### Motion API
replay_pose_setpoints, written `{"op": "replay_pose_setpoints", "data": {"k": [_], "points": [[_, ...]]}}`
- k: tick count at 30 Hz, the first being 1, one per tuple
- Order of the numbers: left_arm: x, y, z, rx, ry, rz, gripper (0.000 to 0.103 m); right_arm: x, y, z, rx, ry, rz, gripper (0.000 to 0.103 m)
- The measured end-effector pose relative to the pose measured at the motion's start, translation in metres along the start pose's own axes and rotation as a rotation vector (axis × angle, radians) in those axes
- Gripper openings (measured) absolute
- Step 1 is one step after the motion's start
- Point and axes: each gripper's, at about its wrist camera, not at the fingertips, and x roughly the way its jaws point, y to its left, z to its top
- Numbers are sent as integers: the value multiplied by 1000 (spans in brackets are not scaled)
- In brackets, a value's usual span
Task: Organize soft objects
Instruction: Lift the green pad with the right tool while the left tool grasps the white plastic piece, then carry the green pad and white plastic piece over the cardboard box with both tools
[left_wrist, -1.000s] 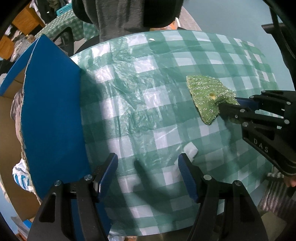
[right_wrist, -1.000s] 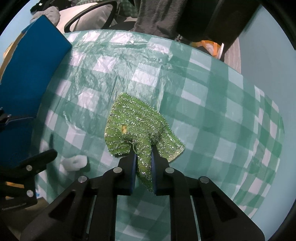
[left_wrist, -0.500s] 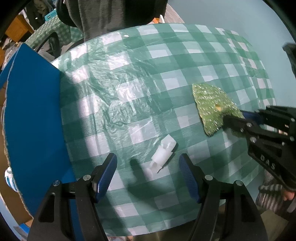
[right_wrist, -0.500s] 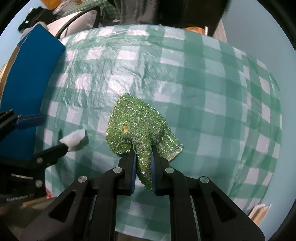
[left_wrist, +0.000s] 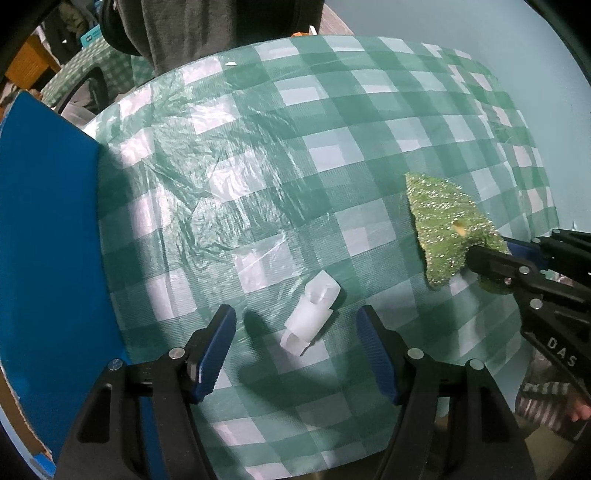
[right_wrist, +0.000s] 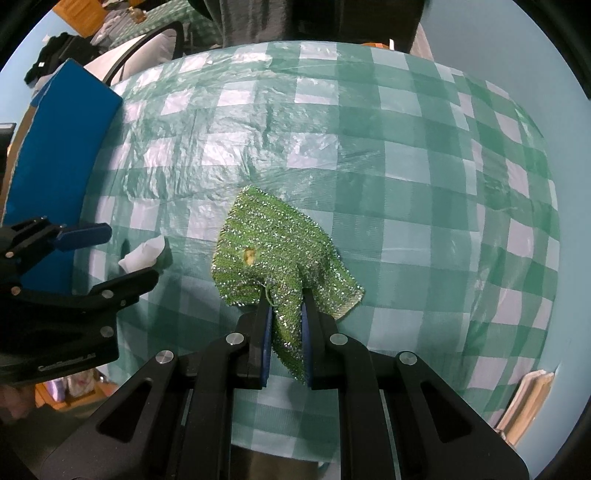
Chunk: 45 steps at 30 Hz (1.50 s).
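We see the left gripper (left_wrist: 295, 332) with jaws wide apart, a small white foam piece (left_wrist: 312, 317) lying between its blue pads (left_wrist: 218, 347) on the green checked tablecloth (left_wrist: 295, 147). At right, the right gripper (left_wrist: 491, 254) pinches a glittery green cloth (left_wrist: 443, 225). A blue box flap (left_wrist: 48, 240) stands at left.

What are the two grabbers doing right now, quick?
Left gripper: open, holding nothing, a white foam piece lies between its fingers.
Right gripper: closed on the green cloth.
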Motion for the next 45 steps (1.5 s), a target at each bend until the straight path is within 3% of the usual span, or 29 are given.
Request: {"op": "replay_pose_setpoints", "data": {"k": [6,12,17,45], "points": [[2,-14,-11,4,12,20,44,-3,-1,-1,9,-6,-5,12],[1,-16,-16,23,15,-15,24,-4,-2,-1,6,-10,-8,12],[-2,-22,-18,20,12,-24,21,-8,-1,0,4,-19,-4,12],[-80,30,-18,-59,-74,-76,20,-69,17,10,-17,-75,15,12]]}}
